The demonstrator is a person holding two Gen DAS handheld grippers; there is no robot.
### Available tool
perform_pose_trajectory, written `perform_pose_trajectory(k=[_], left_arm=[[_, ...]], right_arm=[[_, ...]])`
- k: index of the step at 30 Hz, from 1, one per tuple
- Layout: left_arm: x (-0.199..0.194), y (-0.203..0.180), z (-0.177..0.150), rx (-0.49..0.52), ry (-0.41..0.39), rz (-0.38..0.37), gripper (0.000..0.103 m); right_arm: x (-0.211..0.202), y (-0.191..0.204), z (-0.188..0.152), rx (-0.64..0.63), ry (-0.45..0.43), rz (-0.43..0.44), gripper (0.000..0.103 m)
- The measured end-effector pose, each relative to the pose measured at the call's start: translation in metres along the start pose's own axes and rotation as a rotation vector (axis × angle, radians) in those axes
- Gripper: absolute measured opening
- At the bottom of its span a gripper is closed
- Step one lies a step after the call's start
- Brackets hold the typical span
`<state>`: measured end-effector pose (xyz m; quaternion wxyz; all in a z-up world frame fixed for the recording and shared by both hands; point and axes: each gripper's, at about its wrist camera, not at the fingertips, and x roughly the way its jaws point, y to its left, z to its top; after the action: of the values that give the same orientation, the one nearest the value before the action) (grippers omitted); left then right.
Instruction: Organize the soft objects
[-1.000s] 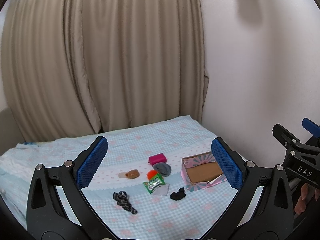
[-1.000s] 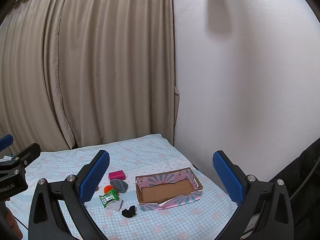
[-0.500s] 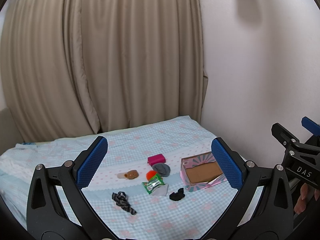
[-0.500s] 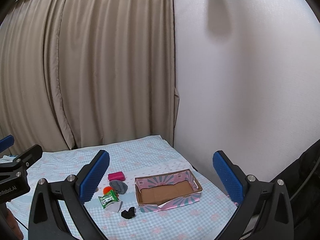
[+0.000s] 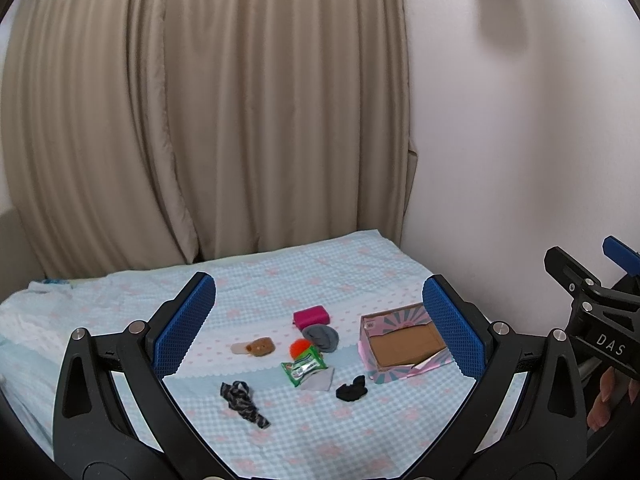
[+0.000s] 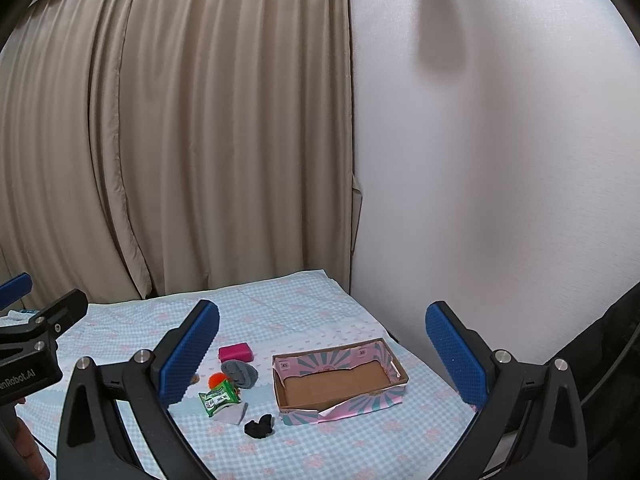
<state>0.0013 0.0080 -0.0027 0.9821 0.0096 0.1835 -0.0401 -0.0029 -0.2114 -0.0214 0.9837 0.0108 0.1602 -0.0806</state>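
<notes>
Soft items lie on a blue checked bed (image 5: 304, 432): a pink pouch (image 5: 311, 315), a grey rolled cloth (image 5: 321, 337), an orange pom (image 5: 300, 347), a brown plush (image 5: 261, 346), a green packet (image 5: 306, 367), a black scrunchie (image 5: 352, 388) and a patterned dark cloth (image 5: 242, 397). An empty pink cardboard box (image 5: 404, 340) sits to their right; it also shows in the right wrist view (image 6: 340, 382). My left gripper (image 5: 318, 328) is open and empty, held high above the items. My right gripper (image 6: 322, 354) is open and empty, above the box.
Beige curtains (image 5: 200, 120) hang behind the bed and a white wall (image 6: 500, 160) borders its right side. The bed's near edge runs under both grippers. A dark garment (image 6: 616, 360) hangs at the far right of the right wrist view.
Both views have shifted very slightly; the items sit marginally higher in the frame. Nothing was grasped or released.
</notes>
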Motion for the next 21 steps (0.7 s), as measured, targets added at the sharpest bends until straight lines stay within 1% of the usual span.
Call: perform_pose_trajectory(k=[12, 21], left_arm=[[0.0003, -0.0010, 0.0008, 0.002, 0.002, -0.001, 0.103], [0.0012, -0.0095, 0.0023, 0.003, 0.016, 0.012, 0.103]], right_arm=[[0.0005, -0.0001, 0.0010, 0.004, 0.003, 0.002, 0.103], [0.0005, -0.0012, 0.0018, 0.002, 0.011, 0.004, 0.103]])
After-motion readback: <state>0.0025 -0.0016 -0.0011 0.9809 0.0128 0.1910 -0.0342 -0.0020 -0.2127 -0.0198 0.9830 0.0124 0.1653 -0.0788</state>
